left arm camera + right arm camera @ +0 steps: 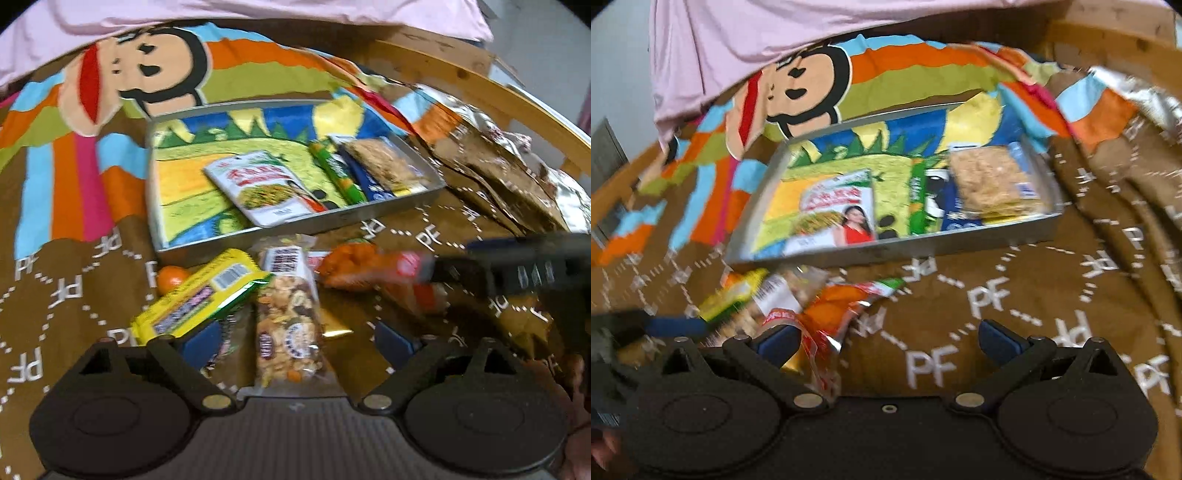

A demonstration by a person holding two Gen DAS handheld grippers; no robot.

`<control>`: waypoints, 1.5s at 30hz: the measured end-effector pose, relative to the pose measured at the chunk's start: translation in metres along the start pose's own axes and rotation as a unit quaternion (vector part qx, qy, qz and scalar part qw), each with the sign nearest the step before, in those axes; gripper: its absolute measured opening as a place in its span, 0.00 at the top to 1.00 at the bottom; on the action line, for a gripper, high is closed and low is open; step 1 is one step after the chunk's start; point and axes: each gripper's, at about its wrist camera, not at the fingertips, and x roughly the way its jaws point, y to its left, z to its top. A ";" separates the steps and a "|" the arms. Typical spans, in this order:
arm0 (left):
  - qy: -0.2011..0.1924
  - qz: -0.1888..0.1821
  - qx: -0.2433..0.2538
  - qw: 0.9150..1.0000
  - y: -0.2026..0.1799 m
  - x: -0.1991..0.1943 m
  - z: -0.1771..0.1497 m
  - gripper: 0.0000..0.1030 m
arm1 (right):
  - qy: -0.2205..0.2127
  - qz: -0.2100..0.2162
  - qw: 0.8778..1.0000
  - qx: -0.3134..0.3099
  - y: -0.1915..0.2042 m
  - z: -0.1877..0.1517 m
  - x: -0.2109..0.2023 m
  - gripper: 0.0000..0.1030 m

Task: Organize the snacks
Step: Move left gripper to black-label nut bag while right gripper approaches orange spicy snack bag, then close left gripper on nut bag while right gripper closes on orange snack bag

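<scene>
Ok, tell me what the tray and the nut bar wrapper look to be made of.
Tray: likely thin metal, dull grey walls with a faint sheen; printed picture on its floor. Nut bar wrapper: probably clear glossy plastic film, since the nuts show through and it glints.

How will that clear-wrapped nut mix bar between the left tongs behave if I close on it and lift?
The clear-wrapped nut mix bar looks like a pressed slab, so probably fairly stiff and light. Its glossy film may slip against the pads, and the crimped ends will likely flop. It leans against the yellow snack packet, which might shift as it lifts.
</scene>
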 end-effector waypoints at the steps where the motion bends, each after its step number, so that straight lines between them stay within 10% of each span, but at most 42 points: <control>1: 0.002 -0.003 0.003 1.000 -0.001 0.002 0.000 0.11 | 0.001 0.008 1.000 0.005 0.000 0.002 0.002 0.01; 23: 0.023 -0.035 -0.027 0.999 0.003 0.015 -0.001 0.28 | -0.042 0.106 0.990 0.080 -0.016 0.010 -0.021 0.01; 45: 0.040 0.002 -0.043 0.998 0.012 0.030 -0.001 0.58 | 0.061 0.038 0.997 -0.033 0.020 0.002 0.056 0.16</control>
